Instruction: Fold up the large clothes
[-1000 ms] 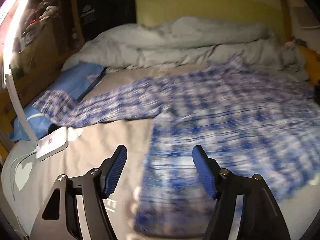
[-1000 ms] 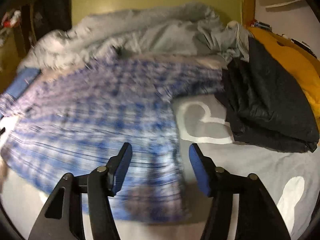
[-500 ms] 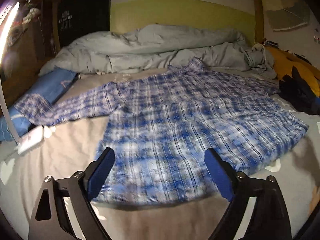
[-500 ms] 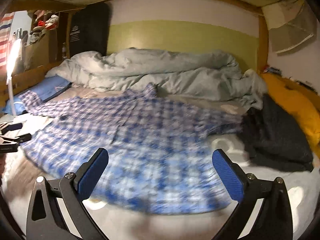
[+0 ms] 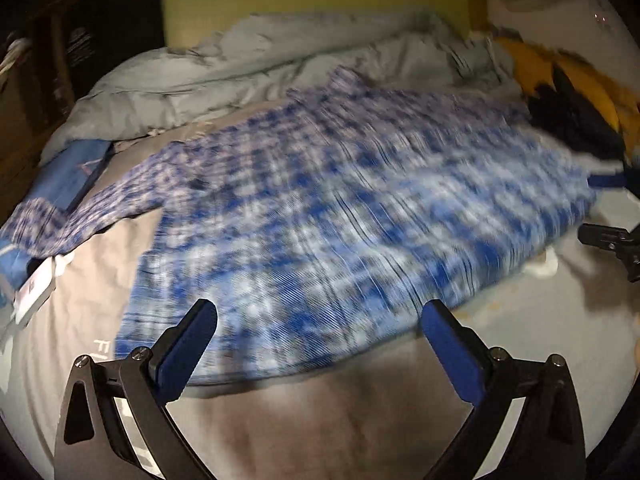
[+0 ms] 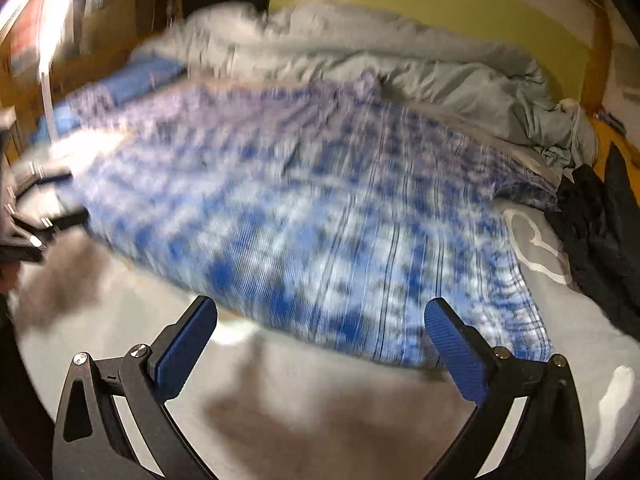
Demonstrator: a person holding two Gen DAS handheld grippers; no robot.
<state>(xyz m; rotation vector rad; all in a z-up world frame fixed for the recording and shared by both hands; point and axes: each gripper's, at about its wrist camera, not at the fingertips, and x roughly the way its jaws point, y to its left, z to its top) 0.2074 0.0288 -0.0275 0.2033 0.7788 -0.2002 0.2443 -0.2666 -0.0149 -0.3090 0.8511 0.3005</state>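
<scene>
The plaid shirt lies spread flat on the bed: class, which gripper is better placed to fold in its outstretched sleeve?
Probably the left gripper: open and empty, nearer the sleeve of the plaid shirt.

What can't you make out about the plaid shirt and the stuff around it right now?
- Shirt: motion blur in both views hides buttons, seams and whether it lies face up.
- Its right sleeve: in the right wrist view it runs under the dark clothes.
- White device: cut off by the left wrist view's edge.
- Lamp: overexposed glare in the right wrist view.
</scene>
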